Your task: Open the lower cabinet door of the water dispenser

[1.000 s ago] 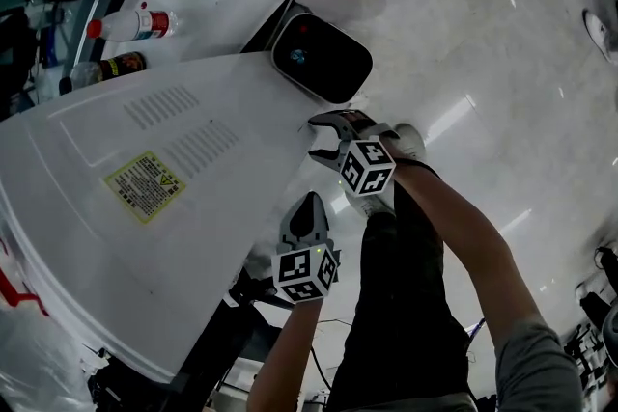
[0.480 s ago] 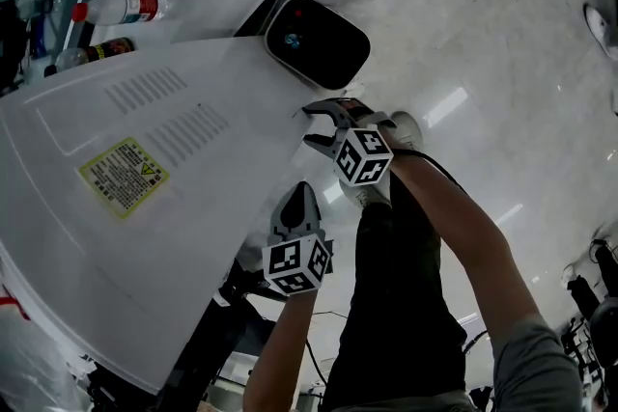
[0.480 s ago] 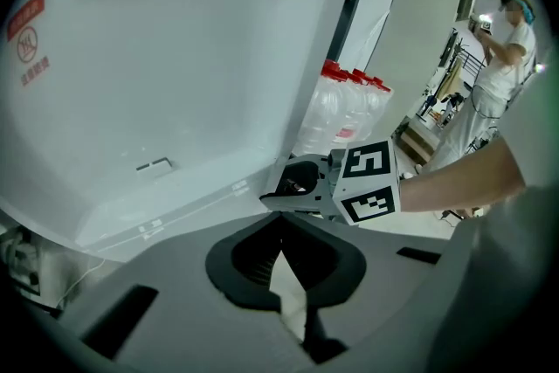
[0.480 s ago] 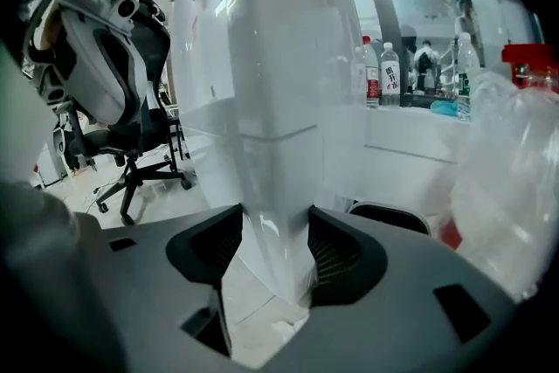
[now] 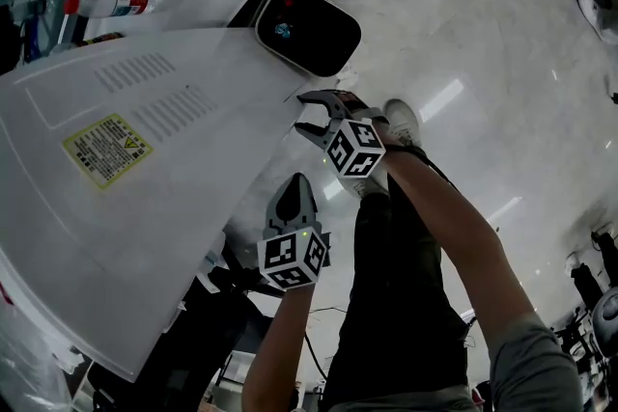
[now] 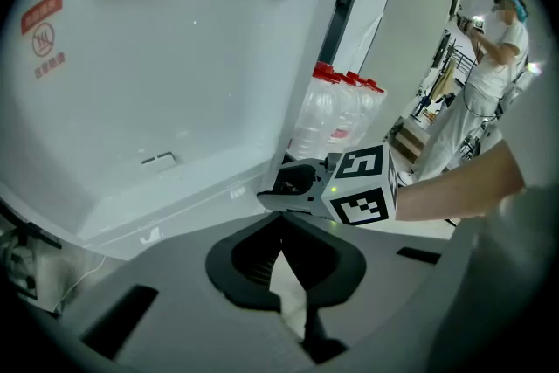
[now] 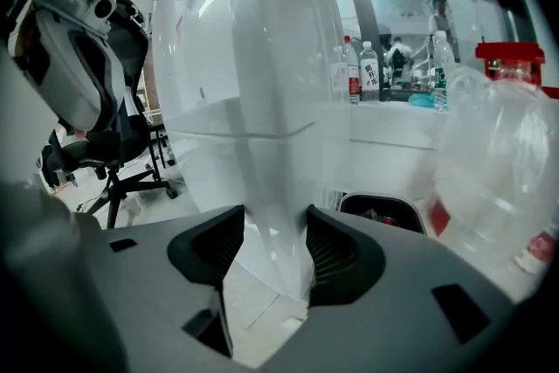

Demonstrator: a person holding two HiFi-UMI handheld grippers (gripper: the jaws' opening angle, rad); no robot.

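Note:
The white water dispenser [image 5: 145,169] fills the left of the head view, seen from above. My right gripper [image 5: 302,114] is at its right edge. In the right gripper view the white vertical edge of the cabinet door [image 7: 271,127] stands between the jaws of that gripper [image 7: 275,231]. The jaws are closing on it, and a thin gap still shows at the left pad. My left gripper [image 5: 294,180] hangs lower beside the dispenser's side, shut and empty. In the left gripper view its tips [image 6: 281,227] meet below the right gripper's marker cube [image 6: 362,188].
A black-topped unit [image 5: 307,32] sits on the floor past the dispenser, with bottles [image 5: 106,0] on a shelf at the far left. A clear water jug [image 7: 498,153] with a red cap lies to the right. An office chair [image 7: 96,144] stands to the left. A person [image 6: 493,57] stands far back.
The right gripper's jaws have narrowed around the dispenser's edge and it has rolled slightly. The left gripper has barely moved. The head view has shifted a little.

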